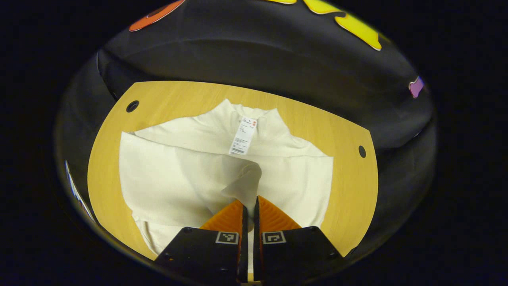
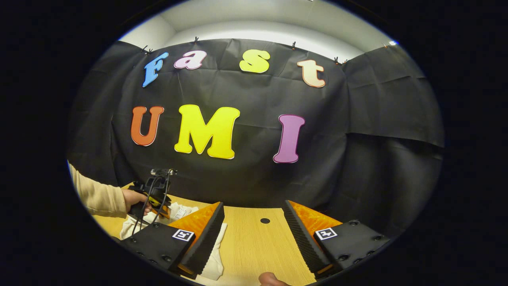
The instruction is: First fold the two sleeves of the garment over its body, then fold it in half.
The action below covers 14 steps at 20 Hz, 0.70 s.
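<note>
A white garment (image 1: 178,174) lies flat on the wooden table (image 1: 166,97), its collar and hanging label (image 1: 243,137) at the far side. My left gripper (image 1: 250,206) is shut on a raised end of white fabric (image 1: 247,180) above the middle of the body. It looks like a sleeve end. In the right gripper view, my right gripper (image 2: 253,206) stands open above bare table, to the right of the garment's edge (image 2: 214,258). Farther left there, a hand (image 2: 133,197) holds the left gripper (image 2: 155,194) over the cloth.
The table has round holes near its far corners (image 1: 132,106) (image 1: 362,151) and one ahead of the right gripper (image 2: 265,220). Black cloth wall stands close behind the table. A fingertip (image 2: 272,280) shows at the bottom of the right gripper view.
</note>
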Tool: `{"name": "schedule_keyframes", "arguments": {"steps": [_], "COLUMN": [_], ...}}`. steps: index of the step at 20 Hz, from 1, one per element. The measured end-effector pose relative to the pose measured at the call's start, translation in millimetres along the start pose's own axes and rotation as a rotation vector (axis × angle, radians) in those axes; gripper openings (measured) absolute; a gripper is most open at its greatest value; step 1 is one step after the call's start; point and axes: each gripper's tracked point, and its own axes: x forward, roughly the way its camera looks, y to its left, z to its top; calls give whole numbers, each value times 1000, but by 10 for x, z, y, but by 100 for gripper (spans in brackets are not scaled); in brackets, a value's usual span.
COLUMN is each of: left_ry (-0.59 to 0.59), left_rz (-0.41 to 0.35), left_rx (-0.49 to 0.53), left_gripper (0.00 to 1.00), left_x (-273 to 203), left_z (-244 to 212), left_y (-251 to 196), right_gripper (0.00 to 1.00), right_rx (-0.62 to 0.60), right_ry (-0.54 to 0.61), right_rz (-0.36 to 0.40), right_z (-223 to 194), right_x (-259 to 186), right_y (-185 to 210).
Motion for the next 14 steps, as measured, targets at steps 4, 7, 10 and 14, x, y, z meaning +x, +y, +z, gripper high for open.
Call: {"name": "schedule_keyframes", "arguments": {"steps": [4,7,10,14], "left_ry": [8,4,22,34], "left_rz": [6,16,19,-34], "left_rx": [81,125,136,126], "left_gripper": [8,8,9,10], "left_x": [157,275,397,455], "left_z": [180,383,580,887], "left_y": [-555,-863,-1150,-1630], "right_gripper": [94,94,94,94], "right_rx": [-11,-19,-23,-19], "right_ry": [18,37,52,65], "right_rz": [-7,-15,-33,-51], "right_z": [-69,-137,-189,-233], "right_x": [-6,0,7,10], "right_y": [-65,-131,-222,-307]}}
